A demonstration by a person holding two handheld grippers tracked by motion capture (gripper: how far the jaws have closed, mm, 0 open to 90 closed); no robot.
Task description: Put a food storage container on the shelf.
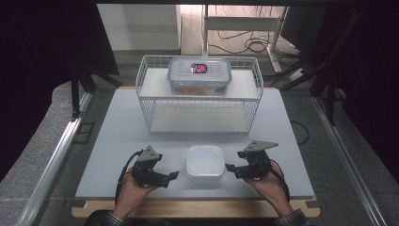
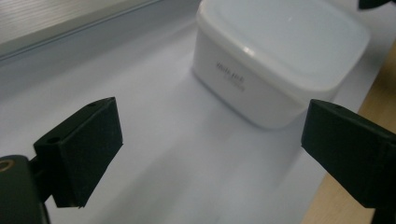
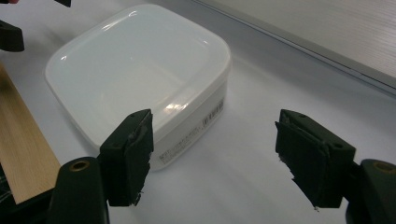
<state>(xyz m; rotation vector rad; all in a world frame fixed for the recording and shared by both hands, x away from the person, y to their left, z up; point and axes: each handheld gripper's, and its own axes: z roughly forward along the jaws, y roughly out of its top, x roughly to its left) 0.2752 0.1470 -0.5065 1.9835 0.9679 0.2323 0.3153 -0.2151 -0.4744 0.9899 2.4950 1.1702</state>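
**Both grippers lined up on the white tub, nothing grabbed yet**

Grey table [image 1: 117, 141] in a dim room. A wire basket [image 1: 199, 96] sits at the back with a clear lidded box [image 1: 199, 75] on its top shelf. The white tub [image 1: 204, 162] sits just in front of the basket, near the table's front edge. Left gripper [image 1: 175, 175] is just left of the tub, right gripper [image 1: 228, 166] just right of it, both with jaws wide and empty. Looks like the approach step. The tub seems to have a lid on, hard to say. Next move probably means closing in on its sides evenly so it doesn't skid.
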